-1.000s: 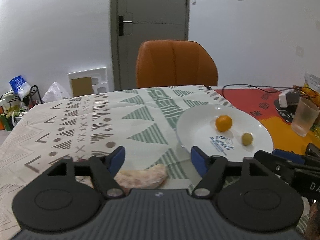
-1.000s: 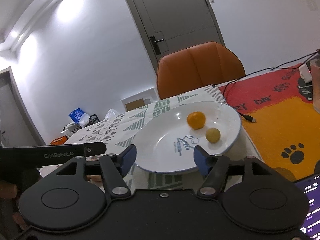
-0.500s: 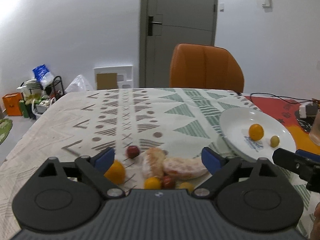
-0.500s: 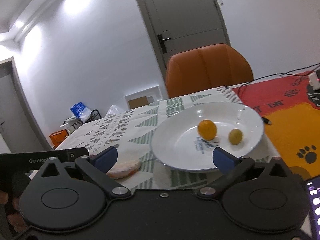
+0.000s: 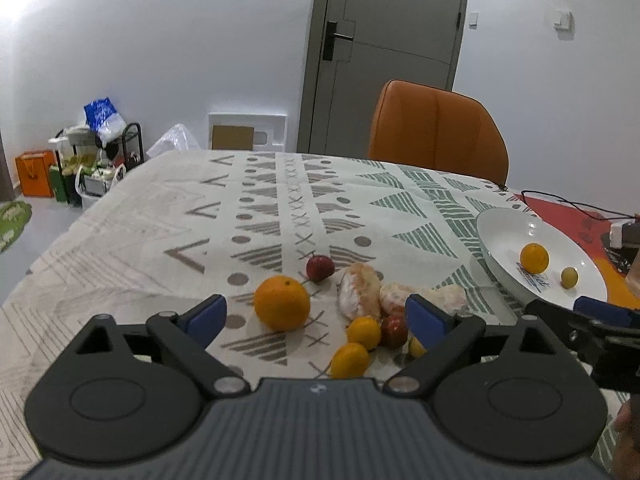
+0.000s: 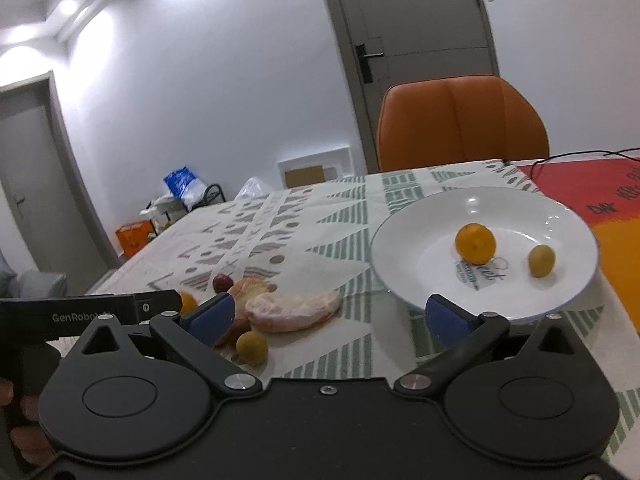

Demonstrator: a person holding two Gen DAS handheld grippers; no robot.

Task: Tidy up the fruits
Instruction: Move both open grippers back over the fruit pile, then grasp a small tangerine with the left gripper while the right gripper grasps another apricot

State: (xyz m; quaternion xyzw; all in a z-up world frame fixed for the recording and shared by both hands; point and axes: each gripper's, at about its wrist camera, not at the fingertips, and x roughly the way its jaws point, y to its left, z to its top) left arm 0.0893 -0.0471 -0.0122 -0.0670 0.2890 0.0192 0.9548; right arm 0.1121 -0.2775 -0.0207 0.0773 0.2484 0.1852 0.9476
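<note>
Loose fruit lies on the patterned tablecloth: a large orange [image 5: 282, 302], a dark red fruit [image 5: 320, 268], peeled citrus pieces [image 5: 360, 290] [image 6: 294, 311], two small yellow-orange fruits [image 5: 363, 332] and another red one [image 5: 394, 331]. My left gripper [image 5: 316, 317] is open just above and in front of this pile, touching nothing. A white plate [image 6: 416, 232] [image 5: 500, 232] to the right holds a small orange [image 6: 475, 242] and a yellow-green fruit [image 6: 541, 260]. My right gripper [image 6: 328, 316] is open, empty, between pile and plate; a small round fruit [image 6: 251, 347] lies by its left finger.
An orange chair [image 5: 438, 132] stands at the table's far side before a grey door. A red and orange mat [image 6: 600, 192] with a black cable lies right of the plate. Bags and boxes [image 5: 80, 160] sit on the floor at left. A hand [image 6: 20, 420] grips the left tool.
Both grippers opened wider and swung left. The fruit pile came into both views; the plate shifted toward the right of each view.
</note>
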